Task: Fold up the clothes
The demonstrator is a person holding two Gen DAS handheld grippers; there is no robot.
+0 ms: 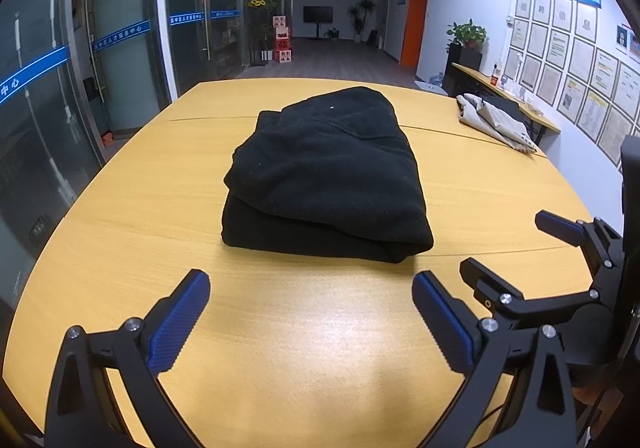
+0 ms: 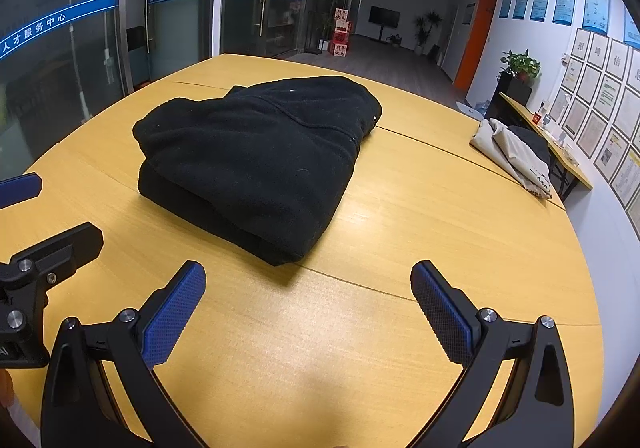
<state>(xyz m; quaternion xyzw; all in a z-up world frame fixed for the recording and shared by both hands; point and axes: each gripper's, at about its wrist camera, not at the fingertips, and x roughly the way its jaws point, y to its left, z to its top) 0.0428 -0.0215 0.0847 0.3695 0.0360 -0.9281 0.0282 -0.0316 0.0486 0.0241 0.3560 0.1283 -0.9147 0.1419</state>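
Folded black garment on the table, both tongs empty

The black garment (image 1: 328, 175) lies folded in a thick stack at the middle of the wooden table (image 1: 120, 207). The left tongs (image 1: 310, 312) and the right tongs (image 2: 308, 304) hover side by side just short of it, each spread wide with nothing between the blue pads. A crumpled beige garment (image 1: 494, 119) lies well beyond the black one, near the table's far right edge.

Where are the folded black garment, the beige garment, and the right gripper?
folded black garment (image 1: 328, 175): left wrist view, middle of its top layer.
beige garment (image 2: 516, 155): right wrist view, its light fabric near the table's far right edge.
right gripper (image 2: 308, 300): right wrist view, midway between its blue-padded fingertips, jaws apart.
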